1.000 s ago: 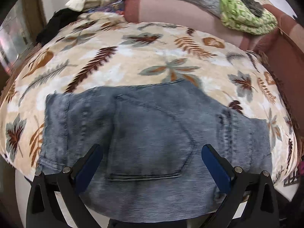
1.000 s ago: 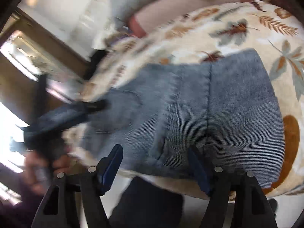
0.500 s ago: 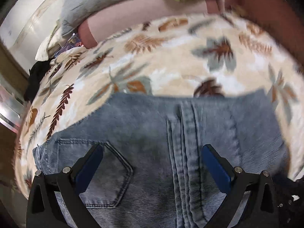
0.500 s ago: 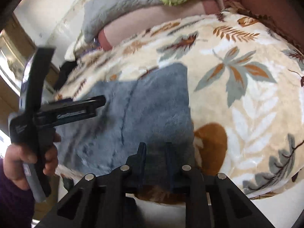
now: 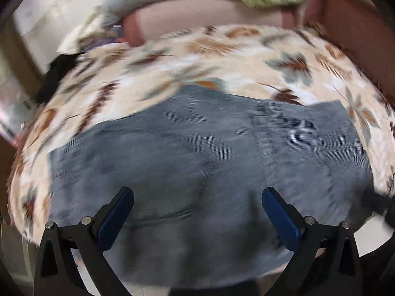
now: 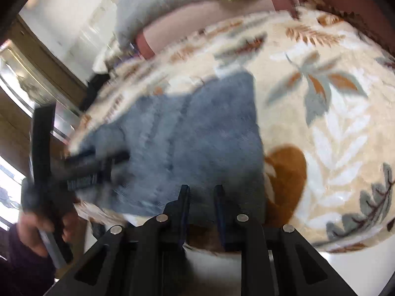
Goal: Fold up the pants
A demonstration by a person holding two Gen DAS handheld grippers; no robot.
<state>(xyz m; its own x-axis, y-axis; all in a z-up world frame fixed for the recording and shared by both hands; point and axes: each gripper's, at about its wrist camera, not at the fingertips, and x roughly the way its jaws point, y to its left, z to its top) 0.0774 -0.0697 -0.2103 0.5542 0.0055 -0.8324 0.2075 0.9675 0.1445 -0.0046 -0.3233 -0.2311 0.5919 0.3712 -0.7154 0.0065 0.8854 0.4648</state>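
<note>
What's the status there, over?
Left gripper open above jeans. Right gripper pinched on jeans' near edge. Jeans folded on leaf-print blanket. Nothing blocking.

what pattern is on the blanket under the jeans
Cream with brown, rust and grey-blue leaves on the blanket, clearest in the right wrist view.

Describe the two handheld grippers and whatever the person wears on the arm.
Left gripper: black angular plastic frame, silver round rivets, two fingers faced with blue pads. Right gripper: the same black frame with silver rivets and thin dark fingers. A hand grips the left tool's black handle; the dark purple sleeve reaches the wrist. No cables visible.
</note>
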